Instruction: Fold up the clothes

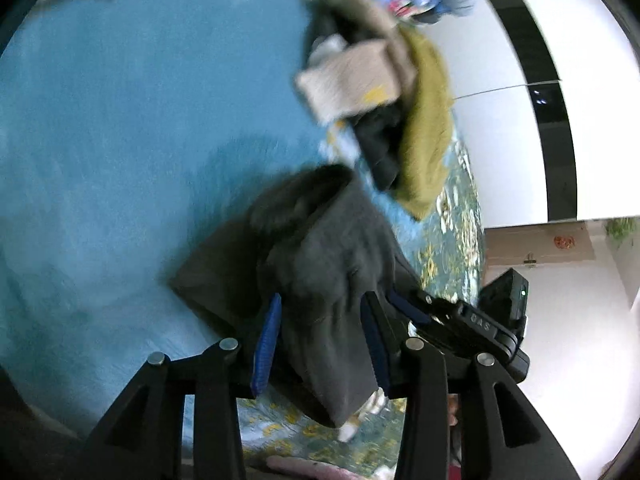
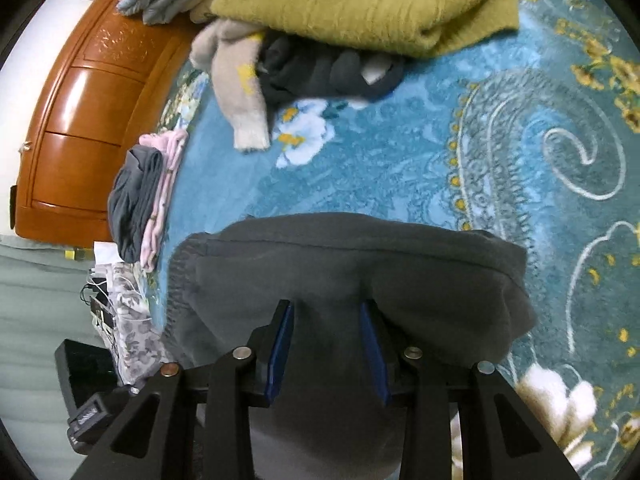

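Both tools are clamped on the same dark grey garment [image 2: 352,264], so the step in hand looks like carrying or turning a fold over the teal patterned blanket [image 2: 400,168] on the bed. The left hand-held gripper [image 1: 320,340] has a bunch of the grey cloth pinched between its 2 blue pads [image 1: 266,344], with fabric hanging below it and more draped ahead of it toward the plain teal part of the blanket. The right hand-held gripper [image 2: 326,344] also pinches the cloth between its pads, a folded seam edge stretched across just ahead of its fingertips and the garment spilling to both sides. In the left view the other tool's body [image 1: 476,328] sits just to the right, very near, so the 2 grips are close together on the cloth. My reading is that the next move calls for drawing the held edge taut, laying it flat ahead, and keeping the 2 corners level before letting go (the left view is smeared by motion, so the garment's full outline is unclear). Ahead of the right tool, well apart, lie an olive fuzzy sweater [image 2: 360,4] and a beige knit [image 2: 240,88]; to its left is a stack of folded clothes [image 2: 140,204] beside a wooden headboard [image 2: 88,120]. The only writing is on the other tool's body, something like "DAS", too blurred to be sure.
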Action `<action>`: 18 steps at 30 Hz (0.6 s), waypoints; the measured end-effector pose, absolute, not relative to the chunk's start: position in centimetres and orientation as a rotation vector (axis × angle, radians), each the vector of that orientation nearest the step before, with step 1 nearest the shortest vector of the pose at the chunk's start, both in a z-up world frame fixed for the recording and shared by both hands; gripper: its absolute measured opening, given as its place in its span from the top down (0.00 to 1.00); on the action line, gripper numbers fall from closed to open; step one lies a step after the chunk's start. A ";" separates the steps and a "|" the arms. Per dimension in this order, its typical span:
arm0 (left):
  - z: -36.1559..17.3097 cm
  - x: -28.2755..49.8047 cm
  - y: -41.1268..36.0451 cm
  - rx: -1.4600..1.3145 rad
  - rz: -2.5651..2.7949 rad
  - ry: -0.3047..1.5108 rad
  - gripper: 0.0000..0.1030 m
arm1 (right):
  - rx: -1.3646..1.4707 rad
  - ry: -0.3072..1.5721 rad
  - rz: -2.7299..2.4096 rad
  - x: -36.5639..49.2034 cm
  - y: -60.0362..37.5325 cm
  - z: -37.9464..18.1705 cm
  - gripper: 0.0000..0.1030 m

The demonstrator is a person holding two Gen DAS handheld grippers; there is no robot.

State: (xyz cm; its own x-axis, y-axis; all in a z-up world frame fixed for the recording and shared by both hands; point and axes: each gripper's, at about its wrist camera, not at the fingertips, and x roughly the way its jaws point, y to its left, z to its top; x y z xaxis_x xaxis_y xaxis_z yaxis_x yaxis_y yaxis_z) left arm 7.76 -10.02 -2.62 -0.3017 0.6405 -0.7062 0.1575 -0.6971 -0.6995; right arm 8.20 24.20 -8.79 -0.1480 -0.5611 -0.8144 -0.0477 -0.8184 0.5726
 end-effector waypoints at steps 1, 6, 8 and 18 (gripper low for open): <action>-1.5 7.6 -10.1 -1.583 2.104 -0.961 0.59 | 1.758 -0.659 -2.041 8.4 24.3 -7.9 0.63; 0.9 6.1 -6.0 -1.521 2.135 -0.649 0.59 | 1.672 -0.457 -2.057 9.6 23.4 -3.6 0.60; 1.1 5.5 -4.0 -1.522 2.124 -0.526 0.59 | 1.652 -0.403 -2.015 10.6 22.3 -3.0 0.59; -6.4 4.8 -4.3 -1.741 2.001 -0.609 0.61 | 1.800 -0.340 -1.897 13.0 20.1 -9.3 0.56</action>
